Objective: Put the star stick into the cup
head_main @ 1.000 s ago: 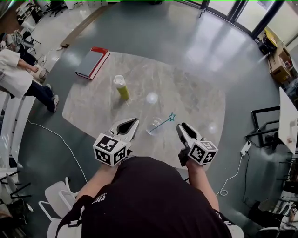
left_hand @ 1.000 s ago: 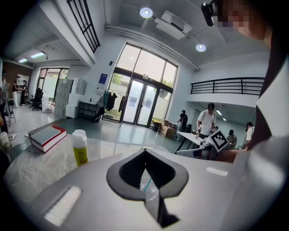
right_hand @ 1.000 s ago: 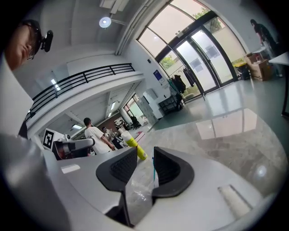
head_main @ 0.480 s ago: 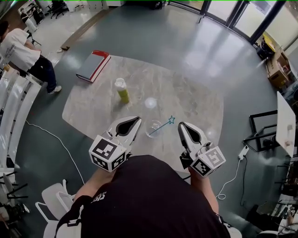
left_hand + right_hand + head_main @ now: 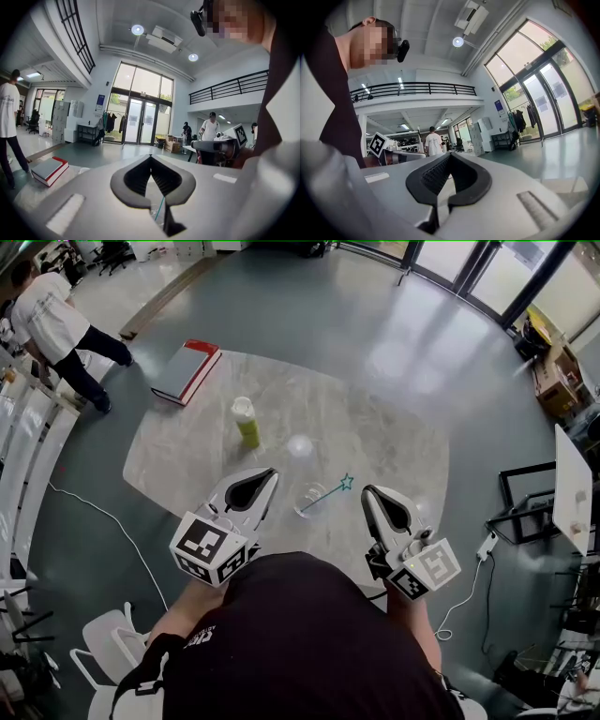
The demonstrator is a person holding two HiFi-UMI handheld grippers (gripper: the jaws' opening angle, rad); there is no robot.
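A clear cup (image 5: pixel 309 497) stands on the marble table (image 5: pixel 375 427) near its front edge. The thin teal star stick (image 5: pixel 326 495) leans in the cup, its star (image 5: pixel 346 482) pointing up to the right. My left gripper (image 5: pixel 270 472) is just left of the cup, jaws shut and empty. My right gripper (image 5: pixel 367 491) is just right of the cup, also shut on nothing. In the left gripper view the fingertips (image 5: pixel 150 158) meet, and the stick (image 5: pixel 161 209) shows through the gap below them. The right gripper view shows its tips (image 5: pixel 451 154) closed together.
A green bottle with a white cap (image 5: pixel 246 419) stands farther back on the table. A red and grey book (image 5: pixel 187 367) lies at the far left edge. A person in a white shirt (image 5: pixel 56 320) walks at the far left. White chairs (image 5: pixel 112 634) stand lower left.
Both grippers have drawn back a little toward me, away from the cup. The stick stays in the cup. The person at the far left has walked toward the back.
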